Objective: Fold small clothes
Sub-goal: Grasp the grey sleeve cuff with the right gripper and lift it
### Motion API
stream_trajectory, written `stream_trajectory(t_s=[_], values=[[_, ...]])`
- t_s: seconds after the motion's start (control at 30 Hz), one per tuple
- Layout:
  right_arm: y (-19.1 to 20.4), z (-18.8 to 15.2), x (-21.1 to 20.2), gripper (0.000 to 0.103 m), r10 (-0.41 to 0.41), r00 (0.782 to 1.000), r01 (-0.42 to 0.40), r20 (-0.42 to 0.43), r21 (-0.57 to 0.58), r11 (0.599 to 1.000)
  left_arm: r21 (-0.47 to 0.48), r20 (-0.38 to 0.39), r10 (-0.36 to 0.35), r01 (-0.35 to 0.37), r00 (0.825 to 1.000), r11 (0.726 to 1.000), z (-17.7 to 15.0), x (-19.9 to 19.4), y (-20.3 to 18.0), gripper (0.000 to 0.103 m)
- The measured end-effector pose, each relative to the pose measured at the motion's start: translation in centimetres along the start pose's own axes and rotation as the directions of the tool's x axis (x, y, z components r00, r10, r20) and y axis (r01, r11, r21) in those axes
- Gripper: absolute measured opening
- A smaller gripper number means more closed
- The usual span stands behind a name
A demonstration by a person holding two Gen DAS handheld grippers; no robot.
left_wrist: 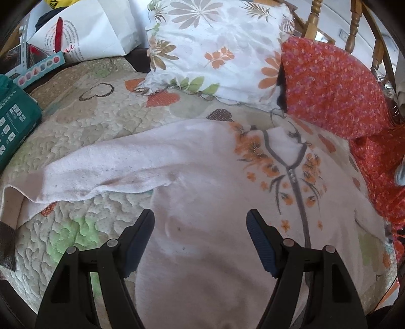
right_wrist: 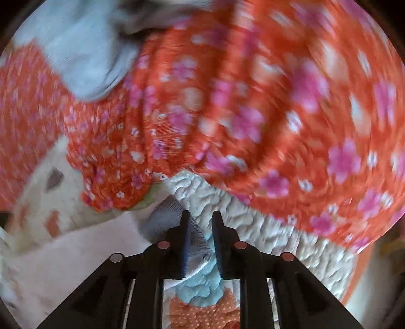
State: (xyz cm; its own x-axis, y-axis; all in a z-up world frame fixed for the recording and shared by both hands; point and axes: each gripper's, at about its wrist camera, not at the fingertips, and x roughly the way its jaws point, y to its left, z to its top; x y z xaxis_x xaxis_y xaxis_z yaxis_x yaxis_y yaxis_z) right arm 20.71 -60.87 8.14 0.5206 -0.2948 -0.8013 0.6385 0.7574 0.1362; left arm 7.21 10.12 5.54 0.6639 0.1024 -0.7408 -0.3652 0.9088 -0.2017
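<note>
**Pink top spread on the quilt, grey cuff between the right fingers**

A quilt (left_wrist: 83, 121) with a stitched pattern of hearts and leaves covers the surface. A pale pink top (left_wrist: 202, 182) lies flat on it, one sleeve stretched out to the left of the left wrist view, with orange flowers and a grey stem printed around its neckline. Behind the top sits a pillow (left_wrist: 217, 50) with a leaf print, and beside that, to the right, a heap of red flowered cloth (left_wrist: 334, 86) that touches the top's far edge. A white paper bag (left_wrist: 93, 33) and a green box (left_wrist: 15, 114) stand at the left, and wooden chair legs (left_wrist: 312, 22) rise behind the pillow.

The left gripper (left_wrist: 201, 225) hangs over the body of the top with its jaws spread wide and nothing between them.

In the blurred right wrist view, the right gripper (right_wrist: 200, 222) is narrowed around a ribbed grey cuff (right_wrist: 164, 215) at the edge of the pink fabric; the cuff lies against the left finger, while a gap shows at the right one, so I cannot tell whether it is truly held.
</note>
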Motion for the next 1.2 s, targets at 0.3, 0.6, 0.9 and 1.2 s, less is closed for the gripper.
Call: stream_trajectory(t_s=[0.3,0.6,0.9,1.2], values=[[-1.3,-1.1,-0.4,0.066,0.164,0.985,-0.168,-0.043,-0.098,0.981,0.021,-0.028,-0.044,0.045,0.999,0.999,0.1,0.5,-1.5,0.074],[6.0,-5.0,3.0,0.057,-0.161,0.985,0.163,0.056,-0.583,0.796,0.027,-0.058,-0.055,0.056,0.997,0.998,-0.2,1.3,-1.8,0.074],[0.2,0.5,-2.1,0.008,0.086,0.992,-0.073,0.095,-0.131,0.989,-0.031,-0.008,-0.048,0.048,0.999,0.998,1.0,-0.2,0.7,0.074],[6.9,-0.9,-9.2,0.008,0.356,0.933,-0.337,0.054,-0.216,0.916,-0.114,0.118,0.018,-0.004,0.993,0.993,6.3,-4.9,6.4,0.075]])
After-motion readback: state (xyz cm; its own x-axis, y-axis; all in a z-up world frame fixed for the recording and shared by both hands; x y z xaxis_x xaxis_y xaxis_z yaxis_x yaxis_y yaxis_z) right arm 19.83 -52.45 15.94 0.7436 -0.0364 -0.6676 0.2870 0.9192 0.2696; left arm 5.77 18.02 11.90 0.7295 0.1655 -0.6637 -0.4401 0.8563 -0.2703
